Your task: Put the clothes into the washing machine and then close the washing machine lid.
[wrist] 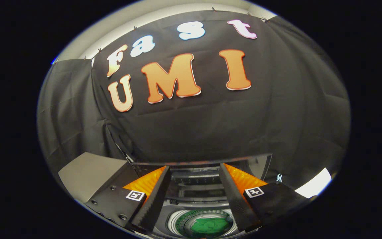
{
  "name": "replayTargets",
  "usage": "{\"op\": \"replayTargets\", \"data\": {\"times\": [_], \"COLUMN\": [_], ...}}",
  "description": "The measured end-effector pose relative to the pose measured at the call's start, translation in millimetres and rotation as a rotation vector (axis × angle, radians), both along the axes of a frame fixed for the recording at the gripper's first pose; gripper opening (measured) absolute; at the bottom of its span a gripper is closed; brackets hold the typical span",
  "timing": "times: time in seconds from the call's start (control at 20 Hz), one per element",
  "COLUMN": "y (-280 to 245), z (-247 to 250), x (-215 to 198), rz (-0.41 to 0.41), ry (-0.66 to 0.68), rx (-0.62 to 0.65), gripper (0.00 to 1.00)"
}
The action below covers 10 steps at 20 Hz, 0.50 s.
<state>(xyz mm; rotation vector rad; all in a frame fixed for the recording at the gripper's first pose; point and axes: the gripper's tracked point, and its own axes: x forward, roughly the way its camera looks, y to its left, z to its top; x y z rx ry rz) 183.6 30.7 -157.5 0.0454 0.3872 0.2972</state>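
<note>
Gripper (194,172) spread wide, holding nothing, above washing machine (197,205), green clothes (210,225) in drum, lid (204,163) raised

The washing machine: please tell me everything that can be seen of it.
The washing machine is a grey top-loader seen from above, between the open fingers of the gripper. Its lid stands raised at the back, edge-on against the black cloth. The round drum is open, with a pale ring around it, and green clothes lie inside. The fingers hover above and touch nothing.
</note>
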Motion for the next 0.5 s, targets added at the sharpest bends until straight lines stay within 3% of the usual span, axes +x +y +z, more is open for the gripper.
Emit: {"op": "replayTargets", "data": {"times": [0.3,0.5], "y": [-2.7,-0.3], "z": [33.0,18.8], "x": [51.2,94.7], "rz": [-0.01,-0.045], "ry": [-0.093,-0.063], "rx": [-0.071,-0.095], "gripper": [0.94,0.94]}}
